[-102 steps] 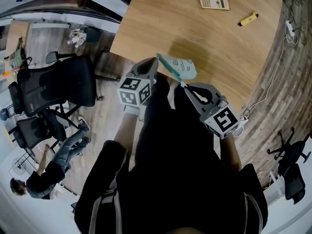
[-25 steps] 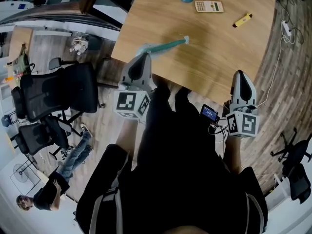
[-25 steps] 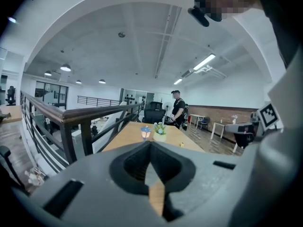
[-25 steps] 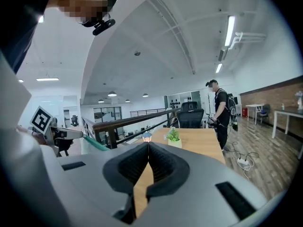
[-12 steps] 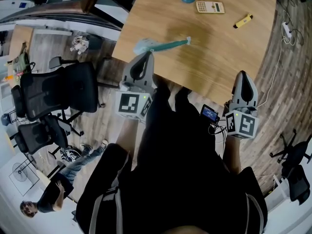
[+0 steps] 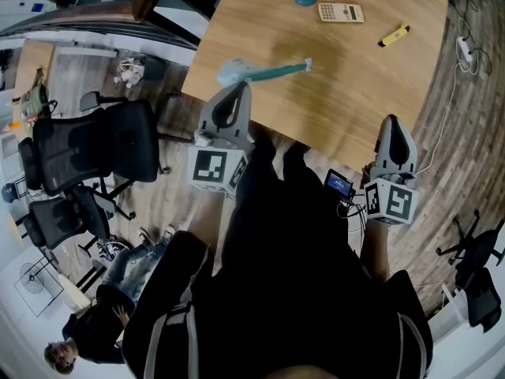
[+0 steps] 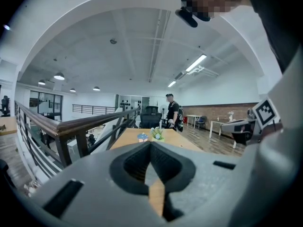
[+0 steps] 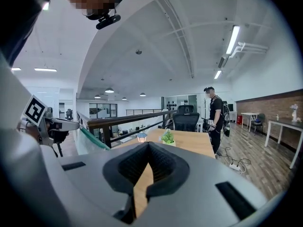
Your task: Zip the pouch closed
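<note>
Pulled clear since the zip stroke, the right gripper (image 6: 392, 121) is hanging beside the light wooden bench (image 6: 371, 69), fingers closed on nothing, while the left gripper (image 6: 238, 87) is pinching the slim teal fabric pouch (image 6: 268, 73) by one end, steadying it above the bench.

Readable text: none anywhere.
Calculator (image 6: 341, 12): keys and display too small to read.
Pouch (image 6: 268, 73): no legible print.
Yellow pen (image 6: 392, 34): label illegible.

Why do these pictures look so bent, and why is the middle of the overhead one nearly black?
Head view: a wide lens bows the table edge, and the person's dark clothing swallows detail. Left gripper view: round black border, railing curved, near jaws soft. Right gripper view: same border, ceiling strip light glaring.
</note>
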